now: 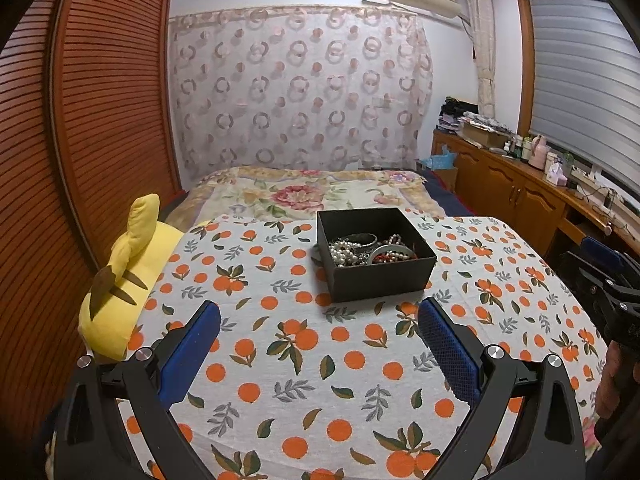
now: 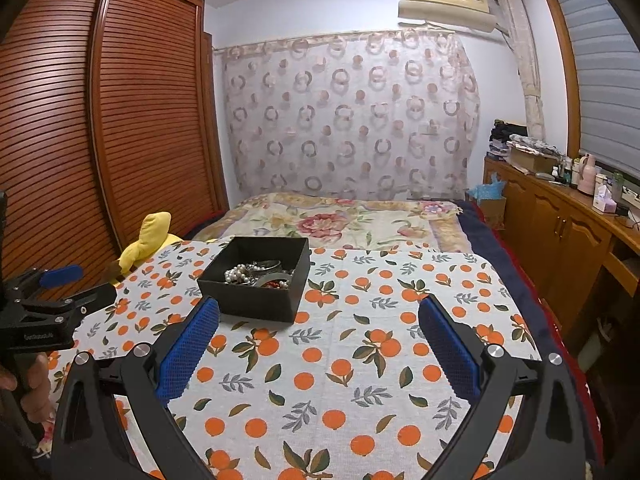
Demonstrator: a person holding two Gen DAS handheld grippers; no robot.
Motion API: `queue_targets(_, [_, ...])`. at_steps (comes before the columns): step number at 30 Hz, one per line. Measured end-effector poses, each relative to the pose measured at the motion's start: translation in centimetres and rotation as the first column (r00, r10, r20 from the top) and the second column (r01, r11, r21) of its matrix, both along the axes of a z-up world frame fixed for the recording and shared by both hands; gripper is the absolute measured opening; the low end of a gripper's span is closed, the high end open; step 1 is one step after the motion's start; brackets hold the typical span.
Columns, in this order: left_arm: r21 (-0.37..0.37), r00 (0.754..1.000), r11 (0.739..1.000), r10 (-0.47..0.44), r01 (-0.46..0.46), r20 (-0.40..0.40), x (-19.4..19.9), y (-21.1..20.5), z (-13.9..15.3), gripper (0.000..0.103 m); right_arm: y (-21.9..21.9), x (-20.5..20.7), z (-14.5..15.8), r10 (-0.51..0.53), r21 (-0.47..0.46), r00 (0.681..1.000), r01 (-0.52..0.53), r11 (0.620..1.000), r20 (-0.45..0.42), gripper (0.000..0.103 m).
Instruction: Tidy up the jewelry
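A black open box [image 1: 380, 276] stands on the table with the orange-print cloth [image 1: 304, 360]. Inside lies a tangle of jewelry [image 1: 370, 250]: pearl strands, metal bangles and red beads. My left gripper [image 1: 318, 312] is open and empty, held above the cloth just short of the box. In the right wrist view the box [image 2: 256, 292] stands ahead and to the left, with the jewelry [image 2: 258, 274] in it. My right gripper [image 2: 318, 312] is open and empty above the cloth [image 2: 340, 380], to the right of the box. Each gripper shows at the edge of the other's view.
A yellow plush toy [image 1: 132, 264] lies at the table's left edge. Behind the table is a bed with a floral cover [image 1: 312, 196]. A slatted wooden wardrobe [image 1: 80, 120] stands on the left, a wooden sideboard [image 1: 516, 188] with clutter on the right.
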State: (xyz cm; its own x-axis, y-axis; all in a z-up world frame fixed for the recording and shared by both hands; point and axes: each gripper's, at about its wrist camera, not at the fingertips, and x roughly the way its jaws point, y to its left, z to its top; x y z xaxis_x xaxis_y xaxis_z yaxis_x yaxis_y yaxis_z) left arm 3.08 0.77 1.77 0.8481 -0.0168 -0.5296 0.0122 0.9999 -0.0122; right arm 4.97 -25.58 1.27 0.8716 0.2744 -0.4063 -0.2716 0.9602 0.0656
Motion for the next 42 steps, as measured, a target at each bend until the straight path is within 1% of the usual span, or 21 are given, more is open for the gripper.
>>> queue_targets(33, [0.008, 1.000, 1.000, -0.003, 0.003, 0.009, -0.53, -0.71, 0.17, 0.095, 0.18, 0.17, -0.43, -0.010, 0.004, 1.000, 0.010, 1.000, 0.000, 0.101])
queue_targets(42, [0.004, 1.000, 1.000, -0.005, 0.004, 0.023, -0.66, -0.49, 0.93, 0.095, 0.14, 0.16, -0.43, -0.010, 0.005, 1.000, 0.010, 1.000, 0.001, 0.101])
